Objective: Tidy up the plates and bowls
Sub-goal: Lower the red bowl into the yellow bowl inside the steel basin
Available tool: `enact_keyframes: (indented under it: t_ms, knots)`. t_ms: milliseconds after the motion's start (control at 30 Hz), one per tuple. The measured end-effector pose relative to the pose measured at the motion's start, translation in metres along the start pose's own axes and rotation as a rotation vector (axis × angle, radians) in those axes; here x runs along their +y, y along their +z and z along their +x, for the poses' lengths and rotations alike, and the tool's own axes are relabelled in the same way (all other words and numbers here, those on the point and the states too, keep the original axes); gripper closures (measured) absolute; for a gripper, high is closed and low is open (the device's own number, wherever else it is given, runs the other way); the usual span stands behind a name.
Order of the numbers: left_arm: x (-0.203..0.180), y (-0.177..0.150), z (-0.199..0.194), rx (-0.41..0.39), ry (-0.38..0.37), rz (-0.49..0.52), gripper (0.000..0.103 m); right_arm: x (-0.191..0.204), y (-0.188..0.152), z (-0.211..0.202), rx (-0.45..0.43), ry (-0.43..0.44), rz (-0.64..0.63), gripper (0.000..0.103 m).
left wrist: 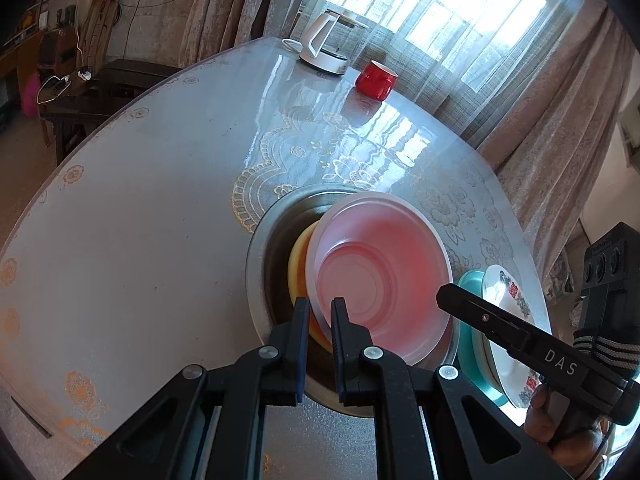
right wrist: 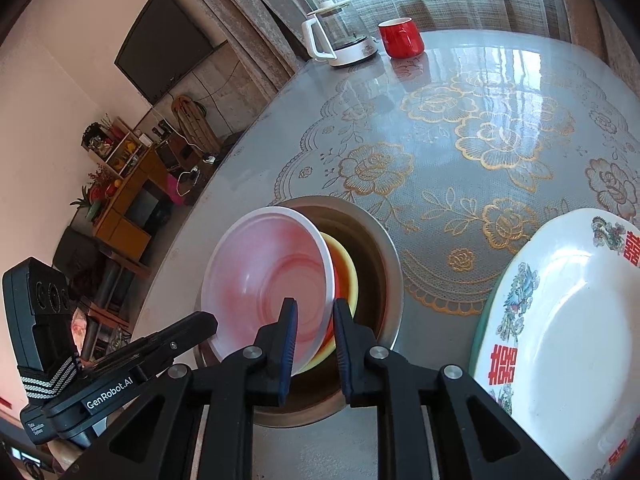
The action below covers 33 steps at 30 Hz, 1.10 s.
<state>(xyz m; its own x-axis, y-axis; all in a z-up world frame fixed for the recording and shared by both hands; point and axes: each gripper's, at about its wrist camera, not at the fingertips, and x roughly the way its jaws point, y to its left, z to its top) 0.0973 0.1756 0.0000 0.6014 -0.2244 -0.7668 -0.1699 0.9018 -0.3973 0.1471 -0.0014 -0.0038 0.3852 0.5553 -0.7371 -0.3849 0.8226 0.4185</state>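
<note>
A translucent pink bowl (left wrist: 380, 276) is held tilted over a yellow-orange bowl (left wrist: 298, 276) inside a large steel basin (left wrist: 260, 264). My left gripper (left wrist: 320, 312) is shut on the pink bowl's near rim. My right gripper (right wrist: 314, 312) is shut on the opposite rim of the pink bowl (right wrist: 272, 276); the yellow-orange bowl (right wrist: 344, 276) and basin (right wrist: 384, 248) sit behind it. A white patterned plate (right wrist: 568, 340) rests on a teal plate (left wrist: 470, 312) to the right of the basin.
The round table (left wrist: 140, 220) has a glossy lace-pattern cover. A white kettle (left wrist: 324, 46) and a red cup (left wrist: 376, 79) stand at its far edge by the curtained window. Dark furniture stands beyond the left edge.
</note>
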Motion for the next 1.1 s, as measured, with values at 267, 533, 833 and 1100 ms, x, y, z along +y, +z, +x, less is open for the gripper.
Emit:
enact_keyframes:
  t_ms: [267,533,833,1100]
  knots:
    - [0.0,0.001,0.008,0.015,0.025,0.019,0.092,0.002,-0.002,0.008,-0.025,-0.07,-0.065,0.09]
    - [-0.009,-0.003,0.007,-0.027,0.077,0.104,0.091,0.0,-0.002,0.012,-0.018,-0.055,-0.057,0.09]
    - [-0.013,-0.005,0.007,-0.046,0.11,0.135,0.091,0.0,-0.007,0.012,-0.015,-0.031,-0.05,0.087]
    - [-0.016,-0.006,0.011,-0.063,0.152,0.158,0.091,-0.002,-0.01,0.01,-0.027,-0.026,-0.041,0.085]
